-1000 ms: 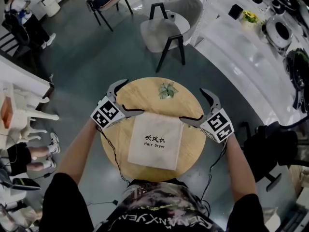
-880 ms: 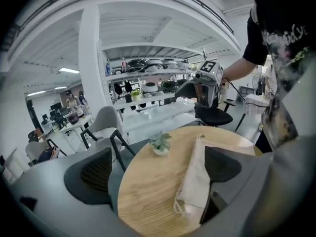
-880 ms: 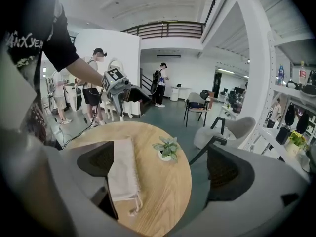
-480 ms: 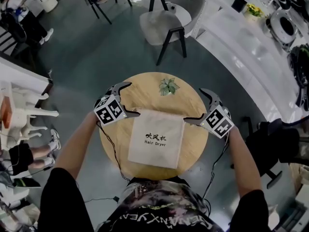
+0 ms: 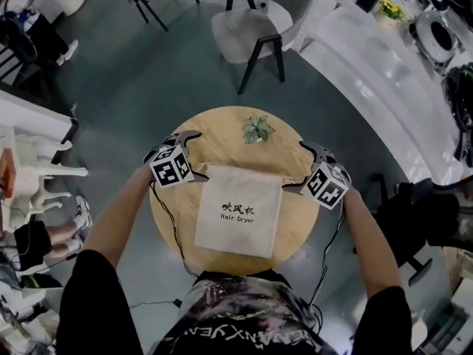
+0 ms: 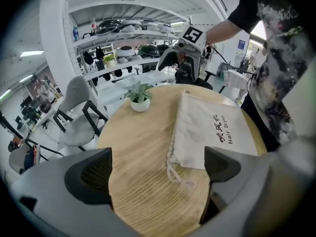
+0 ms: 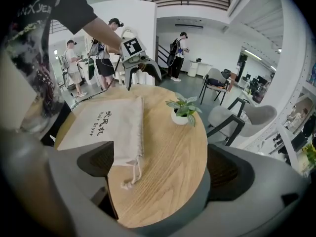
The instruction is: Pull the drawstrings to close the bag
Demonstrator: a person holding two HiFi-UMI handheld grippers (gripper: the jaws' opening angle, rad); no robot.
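A cream cloth drawstring bag (image 5: 238, 209) lies flat on the round light-wood tabletop (image 5: 222, 133), its gathered mouth at the far side, near a small potted plant (image 5: 257, 130). The left claw (image 5: 198, 154) and right claw (image 5: 294, 166) flank the mouth's corners, both spread wide and gripping nothing. The left drawstring end (image 6: 174, 172) and right drawstring end (image 7: 129, 176) lie loose between their jaws.

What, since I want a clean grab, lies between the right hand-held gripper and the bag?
Only the drawstring of the bag, loose on bare table, between the open jaws of the right hand-held gripper, as the right gripper view shows.
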